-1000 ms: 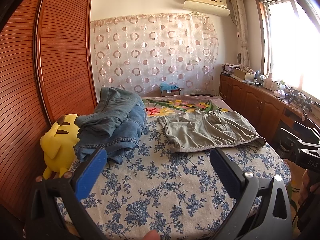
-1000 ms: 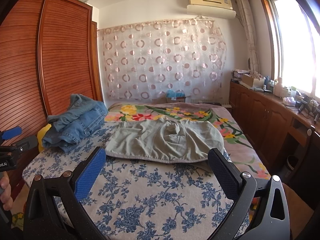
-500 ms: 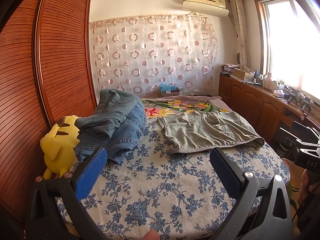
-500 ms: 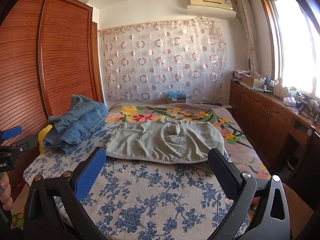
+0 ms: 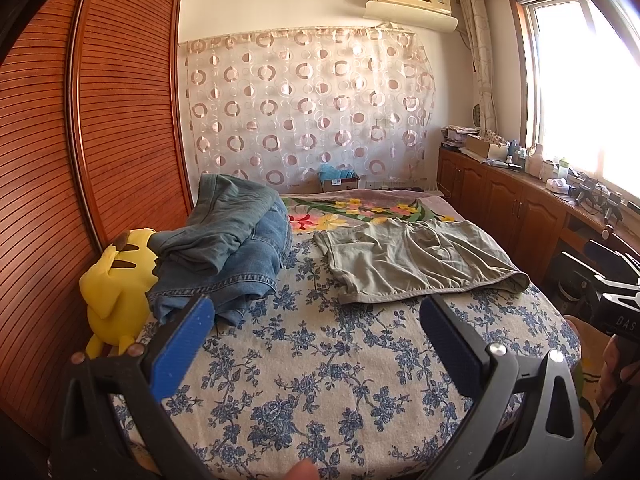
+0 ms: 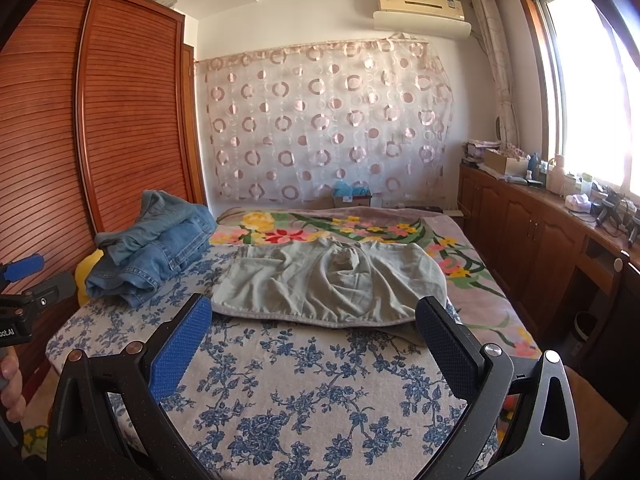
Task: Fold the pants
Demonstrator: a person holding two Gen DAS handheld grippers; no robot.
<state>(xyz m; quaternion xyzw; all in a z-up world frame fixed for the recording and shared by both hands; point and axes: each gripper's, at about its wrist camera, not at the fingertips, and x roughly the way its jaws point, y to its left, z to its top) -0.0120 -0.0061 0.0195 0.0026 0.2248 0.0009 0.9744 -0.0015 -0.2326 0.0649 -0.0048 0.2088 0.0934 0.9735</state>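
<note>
Grey-green pants (image 5: 416, 260) lie spread flat across the middle of the bed, waistband edge toward me; they also show in the right wrist view (image 6: 328, 280). My left gripper (image 5: 316, 316) is open and empty, held over the near part of the bed, short of the pants. My right gripper (image 6: 314, 314) is open and empty, just before the pants' near edge. The right gripper's body shows at the left view's right edge (image 5: 616, 300), the left one's at the right view's left edge (image 6: 24, 292).
A pile of blue jeans (image 5: 228, 252) lies at the bed's left, next to a yellow plush toy (image 5: 116, 280). The bed has a blue-flower cover (image 5: 320, 380). A slatted wooden wardrobe (image 5: 60, 160) stands left; wooden cabinets (image 5: 512, 208) run along the right under the window.
Both views have shifted only slightly; the pants and jeans lie as before. Both grippers stay open.
</note>
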